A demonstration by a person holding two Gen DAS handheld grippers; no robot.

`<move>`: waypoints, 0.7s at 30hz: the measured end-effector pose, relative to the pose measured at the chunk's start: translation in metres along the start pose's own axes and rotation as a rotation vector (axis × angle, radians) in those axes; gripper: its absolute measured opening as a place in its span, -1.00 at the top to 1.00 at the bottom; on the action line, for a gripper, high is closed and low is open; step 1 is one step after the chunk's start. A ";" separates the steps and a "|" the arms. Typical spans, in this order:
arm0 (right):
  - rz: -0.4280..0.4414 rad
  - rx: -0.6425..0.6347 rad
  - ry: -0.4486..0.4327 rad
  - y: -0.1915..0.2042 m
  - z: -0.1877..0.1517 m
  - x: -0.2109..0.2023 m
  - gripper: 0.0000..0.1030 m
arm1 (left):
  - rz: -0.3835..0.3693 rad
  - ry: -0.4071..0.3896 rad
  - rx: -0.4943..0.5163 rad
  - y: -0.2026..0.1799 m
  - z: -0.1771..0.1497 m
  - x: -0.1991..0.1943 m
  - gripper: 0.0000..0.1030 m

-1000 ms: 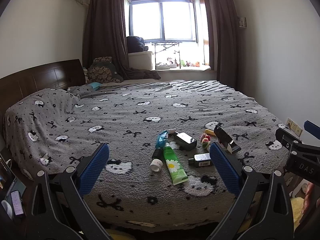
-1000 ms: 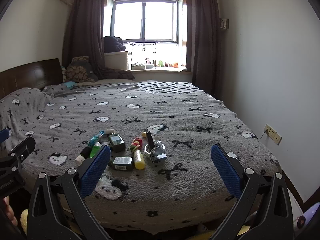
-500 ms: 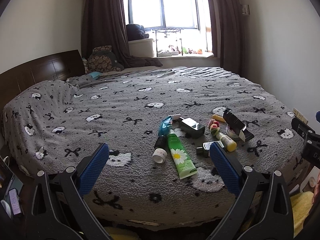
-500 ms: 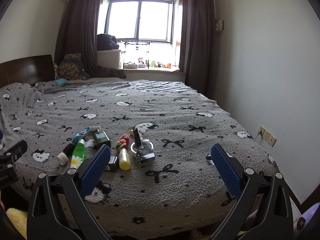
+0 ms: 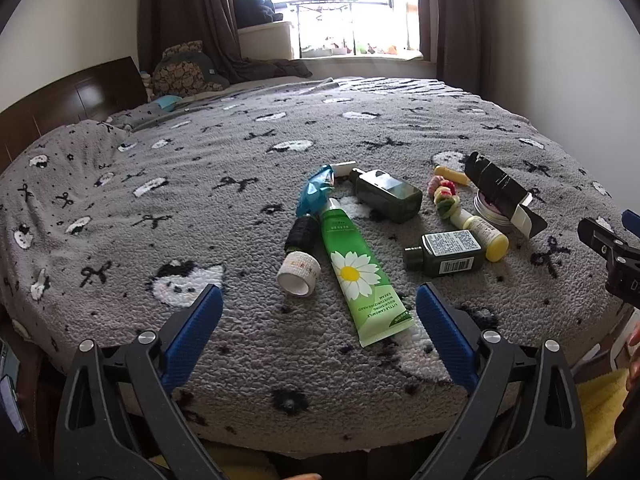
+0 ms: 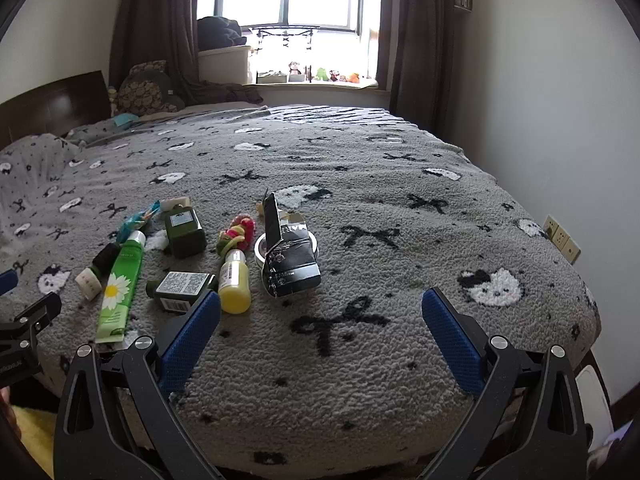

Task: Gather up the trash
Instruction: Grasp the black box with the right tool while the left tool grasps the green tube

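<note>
On the grey fleece bedspread (image 5: pixel 200 216), left to right: white-capped jar (image 5: pixel 299 276), green daisy hand cream tube (image 5: pixel 356 272), dark green bottles, torn black carton (image 6: pixel 290 264). My left claw (image 5: pixel 318 320) is closing, nothing between; my right claw (image 6: pixel 320 322) gapes wide, empty.

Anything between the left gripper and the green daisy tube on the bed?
Nothing visible. The left gripper has its jaws closing with nothing between them, and only bare blanket lies between it and the green tube. A small white-capped bottle lies beside the tube, left in the left wrist view.
</note>
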State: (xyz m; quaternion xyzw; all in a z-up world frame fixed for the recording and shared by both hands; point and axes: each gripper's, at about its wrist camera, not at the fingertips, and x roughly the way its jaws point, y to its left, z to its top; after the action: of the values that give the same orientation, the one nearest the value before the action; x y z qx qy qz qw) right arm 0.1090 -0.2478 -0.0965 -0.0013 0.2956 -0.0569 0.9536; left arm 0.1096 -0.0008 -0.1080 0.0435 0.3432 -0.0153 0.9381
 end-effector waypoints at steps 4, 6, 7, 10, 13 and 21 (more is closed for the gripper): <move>0.038 -0.014 0.005 0.005 0.011 0.020 -0.95 | -0.053 0.070 -0.038 -0.002 -0.002 0.026 -0.57; 0.050 -0.022 0.012 0.006 0.016 0.030 -0.95 | -0.114 0.096 -0.044 -0.009 -0.003 0.035 -0.51; 0.067 -0.020 0.020 0.006 0.019 0.036 -0.94 | -0.139 0.106 -0.041 -0.013 -0.003 0.040 -0.50; 0.106 0.004 0.052 0.004 0.027 0.054 -0.75 | -0.166 0.142 -0.047 -0.020 -0.003 0.058 -0.39; 0.141 0.021 0.082 0.005 0.033 0.070 -0.71 | -0.159 0.185 -0.065 -0.020 0.000 0.079 -0.35; 0.144 -0.043 0.114 0.023 0.048 0.111 -0.30 | -0.197 0.220 -0.110 -0.012 0.017 0.121 -0.24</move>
State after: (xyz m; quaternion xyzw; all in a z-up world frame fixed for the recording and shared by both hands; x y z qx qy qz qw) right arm 0.2294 -0.2389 -0.1199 0.0026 0.3498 0.0182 0.9366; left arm 0.2124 -0.0143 -0.1740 -0.0404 0.4470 -0.0835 0.8897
